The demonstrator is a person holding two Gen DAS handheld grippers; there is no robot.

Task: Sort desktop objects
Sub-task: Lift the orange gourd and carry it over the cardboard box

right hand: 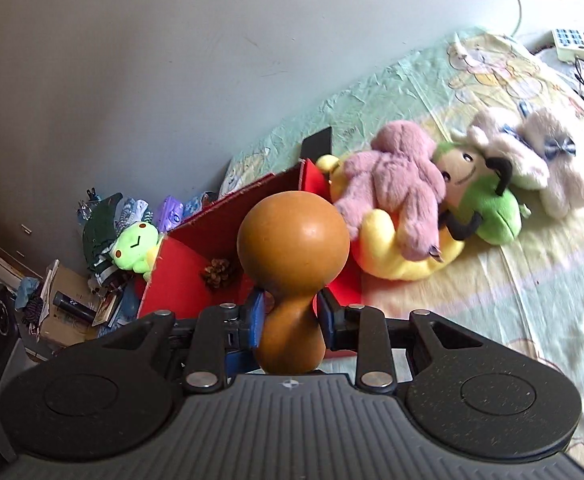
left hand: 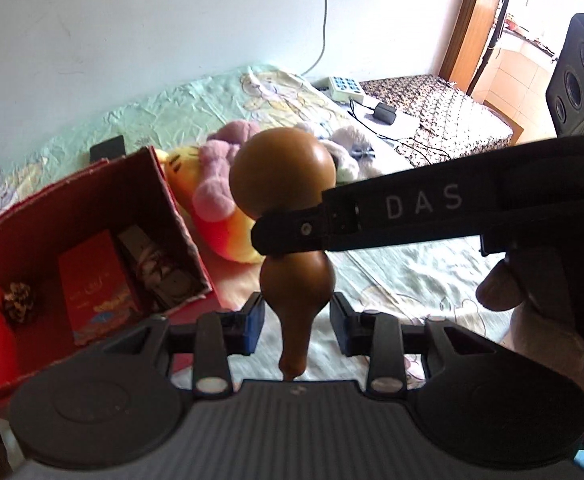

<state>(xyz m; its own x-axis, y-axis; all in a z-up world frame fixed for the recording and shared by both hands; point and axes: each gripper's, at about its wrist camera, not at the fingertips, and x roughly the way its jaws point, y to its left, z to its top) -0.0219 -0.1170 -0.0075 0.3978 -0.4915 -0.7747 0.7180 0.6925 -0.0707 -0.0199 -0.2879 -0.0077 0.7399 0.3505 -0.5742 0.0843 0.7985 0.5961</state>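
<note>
Over the bed (right hand: 492,280), the right gripper (right hand: 287,312) grasps the gourd (right hand: 294,236) at its waist, beside the released left gripper (left hand: 296,316).

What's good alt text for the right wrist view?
The right gripper is shut on the waist of a brown gourd, held over an open red box with a pine cone inside. Plush toys lie on a bedsheet beyond.
</note>
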